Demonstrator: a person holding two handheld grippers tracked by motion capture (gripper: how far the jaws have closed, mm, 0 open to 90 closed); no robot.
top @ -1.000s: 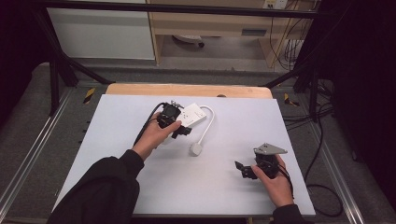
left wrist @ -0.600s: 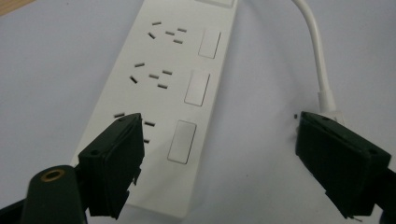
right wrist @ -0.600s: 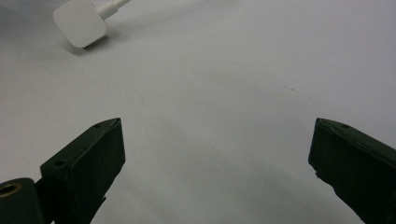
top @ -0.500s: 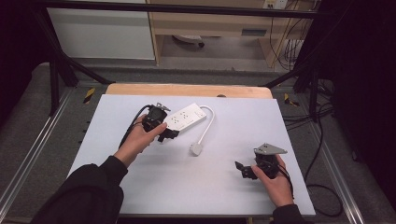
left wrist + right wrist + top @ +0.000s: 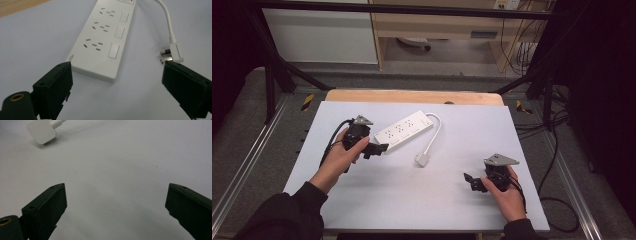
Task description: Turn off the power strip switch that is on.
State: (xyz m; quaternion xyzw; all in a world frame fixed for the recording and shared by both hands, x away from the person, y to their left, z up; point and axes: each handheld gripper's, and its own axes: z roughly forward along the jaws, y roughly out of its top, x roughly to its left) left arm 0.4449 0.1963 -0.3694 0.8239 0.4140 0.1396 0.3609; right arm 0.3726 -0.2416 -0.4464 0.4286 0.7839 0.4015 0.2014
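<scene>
Releasing the power strip (image 5: 404, 129): at the left of the high view the left gripper (image 5: 377, 148) lies just beside the strip's near end, its jaws having just been opening and now standing wide apart. The left gripper view shows nothing between them, the strip's end (image 5: 100, 53) lying clear ahead on the white table (image 5: 452, 200). The strip rests flat and slantwise near the table's middle, sockets up, and its white cable (image 5: 435, 134) loops round to the plug (image 5: 422, 159), which lies on the surface apart from the strip. At the right, the right gripper (image 5: 472, 181) rests near the table's front edge, well apart from strip and plug, jaws likewise spread on nothing; the plug (image 5: 41, 131) shows far off in its own view. Judged from this layout, the set-down appears complete. The next move probably calls for one gripper to reach the plug and close on its body squarely.
</scene>
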